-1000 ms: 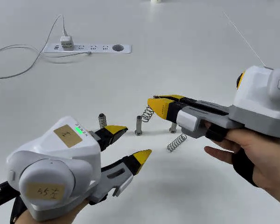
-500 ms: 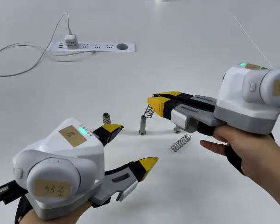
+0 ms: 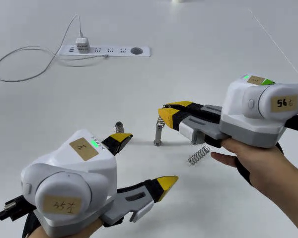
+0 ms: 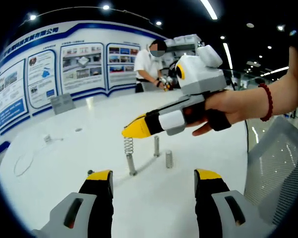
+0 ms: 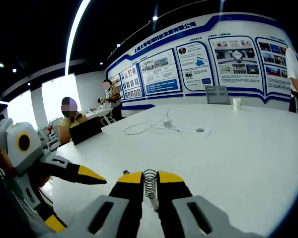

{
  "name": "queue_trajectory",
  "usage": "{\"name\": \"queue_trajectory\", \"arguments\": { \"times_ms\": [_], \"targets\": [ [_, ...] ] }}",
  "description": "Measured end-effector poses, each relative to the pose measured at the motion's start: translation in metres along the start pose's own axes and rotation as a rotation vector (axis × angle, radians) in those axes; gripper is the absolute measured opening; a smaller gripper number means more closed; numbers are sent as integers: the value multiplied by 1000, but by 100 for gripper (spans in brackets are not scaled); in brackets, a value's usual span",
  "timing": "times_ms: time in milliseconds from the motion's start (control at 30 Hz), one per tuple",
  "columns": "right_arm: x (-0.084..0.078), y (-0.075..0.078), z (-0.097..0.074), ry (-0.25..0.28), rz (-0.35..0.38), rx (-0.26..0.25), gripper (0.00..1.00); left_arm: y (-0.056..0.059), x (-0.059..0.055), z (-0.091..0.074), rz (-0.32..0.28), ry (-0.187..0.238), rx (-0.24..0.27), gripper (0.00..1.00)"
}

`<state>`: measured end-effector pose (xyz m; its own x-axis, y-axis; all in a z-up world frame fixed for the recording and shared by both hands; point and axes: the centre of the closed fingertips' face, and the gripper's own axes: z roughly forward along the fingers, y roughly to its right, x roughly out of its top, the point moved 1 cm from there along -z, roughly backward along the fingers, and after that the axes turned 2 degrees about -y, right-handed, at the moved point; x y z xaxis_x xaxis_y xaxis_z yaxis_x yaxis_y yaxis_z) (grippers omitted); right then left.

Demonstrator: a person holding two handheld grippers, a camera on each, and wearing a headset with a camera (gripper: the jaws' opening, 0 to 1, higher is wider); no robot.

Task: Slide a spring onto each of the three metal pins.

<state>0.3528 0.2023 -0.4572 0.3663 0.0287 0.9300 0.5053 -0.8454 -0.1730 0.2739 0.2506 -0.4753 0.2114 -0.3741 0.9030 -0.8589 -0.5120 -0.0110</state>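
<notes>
My right gripper [image 3: 164,113] [image 5: 150,178] is shut on a small steel spring [image 3: 160,120] [image 5: 149,186], held upright over the middle metal pin [image 3: 159,135] [image 4: 131,164]. The spring's lower end [image 4: 128,145] meets the pin's top. Left of it, another pin [image 3: 119,127] wears a spring. A third pin [image 3: 193,141] stands partly hidden under the right gripper. Close to the person's right hand, a loose spring [image 3: 199,154] lies on the white table. My left gripper [image 3: 145,159] [image 4: 155,181] hovers at the near left, open, with nothing between its jaws.
A white power strip [image 3: 109,50] with a plugged charger and a looping cable [image 3: 20,64] lies at the back left. A paper cup [image 5: 237,104] stands far off on the table. People sit and stand in the background.
The right gripper has brought the spring from beside the middle pin to directly above it and turned it upright. The left gripper stays open near the same spot; the head camera shifted.
</notes>
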Motion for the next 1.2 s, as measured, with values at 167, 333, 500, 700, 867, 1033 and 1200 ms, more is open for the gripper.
{"name": "queue_trajectory", "arguments": {
  "times_ms": [167, 333, 500, 700, 867, 1033, 1200],
  "targets": [
    [-4, 0, 2, -13, -16, -3, 11, 0, -1, 0, -14, 1, -1, 71],
    [-8, -1, 5, -28, -47, -8, 11, -1, -2, -1, -16, -4, 0, 70],
    [-14, -2, 8, -45, -79, -17, 11, -1, -3, -1, -15, -5, 0, 70],
    [-19, -3, 10, -62, -119, -23, 11, -2, -4, -2, -18, -6, 2, 69],
    [-26, -3, 15, -81, -142, -34, 11, -2, -5, -2, -18, -11, 3, 69],
    [-33, -3, 18, -103, -155, -35, 11, -2, -5, -2, -16, -12, 3, 69],
    [-40, -2, 21, -122, -156, -36, 11, -3, -4, -3, -20, -8, 7, 68]
  ]
}}
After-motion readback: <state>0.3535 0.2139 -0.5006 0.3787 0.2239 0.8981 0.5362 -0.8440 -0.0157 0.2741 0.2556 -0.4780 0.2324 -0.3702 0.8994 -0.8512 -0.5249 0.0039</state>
